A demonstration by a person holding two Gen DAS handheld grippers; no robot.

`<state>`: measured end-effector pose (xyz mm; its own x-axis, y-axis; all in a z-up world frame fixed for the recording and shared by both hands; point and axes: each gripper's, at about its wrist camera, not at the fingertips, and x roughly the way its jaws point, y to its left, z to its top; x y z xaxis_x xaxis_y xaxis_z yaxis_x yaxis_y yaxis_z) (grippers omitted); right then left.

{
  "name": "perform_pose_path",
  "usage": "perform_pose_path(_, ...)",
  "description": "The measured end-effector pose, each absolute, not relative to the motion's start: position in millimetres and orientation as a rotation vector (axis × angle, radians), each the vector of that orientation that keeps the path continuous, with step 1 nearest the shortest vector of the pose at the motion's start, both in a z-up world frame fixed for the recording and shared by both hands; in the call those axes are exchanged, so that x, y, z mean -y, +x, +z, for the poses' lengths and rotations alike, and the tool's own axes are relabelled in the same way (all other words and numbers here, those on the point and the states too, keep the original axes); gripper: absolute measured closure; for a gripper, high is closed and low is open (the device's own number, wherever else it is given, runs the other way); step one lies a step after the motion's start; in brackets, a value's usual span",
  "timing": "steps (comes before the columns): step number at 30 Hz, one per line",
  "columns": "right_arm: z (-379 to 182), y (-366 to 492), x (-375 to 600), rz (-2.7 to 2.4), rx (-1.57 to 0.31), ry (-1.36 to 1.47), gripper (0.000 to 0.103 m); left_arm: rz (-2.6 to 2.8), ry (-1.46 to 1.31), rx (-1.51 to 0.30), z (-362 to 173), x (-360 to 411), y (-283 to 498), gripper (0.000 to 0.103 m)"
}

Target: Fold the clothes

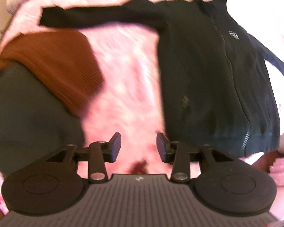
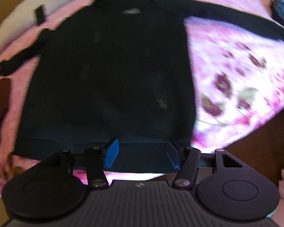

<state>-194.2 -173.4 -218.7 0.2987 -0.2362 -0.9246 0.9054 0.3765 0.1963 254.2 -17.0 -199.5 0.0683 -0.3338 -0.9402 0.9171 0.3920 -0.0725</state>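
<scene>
Both tongs, L (image 1: 138, 147) & R (image 2: 142, 154), released, empty above black jacket (image 2: 108, 71).

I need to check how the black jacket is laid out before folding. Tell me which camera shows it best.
The right wrist view: the black jacket lies spread flat on the pink floral bedspread, with its body, hem and both sleeves visible. The left wrist view shows it off to the right, with one sleeve stretched out and its far side cut off.

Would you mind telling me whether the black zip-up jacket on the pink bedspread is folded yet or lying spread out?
Spread out. The black jacket lies flat on the pink bedspread, both sleeves stretched sideways, hem straight, no fold showing.
</scene>
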Motion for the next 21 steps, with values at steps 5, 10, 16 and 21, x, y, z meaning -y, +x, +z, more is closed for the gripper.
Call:
perform_pose_path(5, -189.5, -139.3, 171.9, -0.837, -0.909, 0.794, 0.041, -1.027, 0.666, -1.023, -175.0, 25.6, 329.0, 0.061)
perform_pose_path(10, -171.7, -78.2, 168.4, -0.811, -0.873, 0.705, 0.039, -1.057, 0.668, -0.911, -160.7, 57.4, 436.8, 0.050)
perform_pose_path(16, -177.9, 11.1, 153.1, -0.862, -0.874, 0.702, 0.036, -1.110, 0.645, -0.923, -200.6, 134.8, 583.2, 0.046)
perform_pose_path(21, -194.3, 69.0, 130.3, -0.855, -0.934, 0.724, 0.036, -1.079, 0.574, -1.063, -265.6, 196.2, 670.6, 0.046)
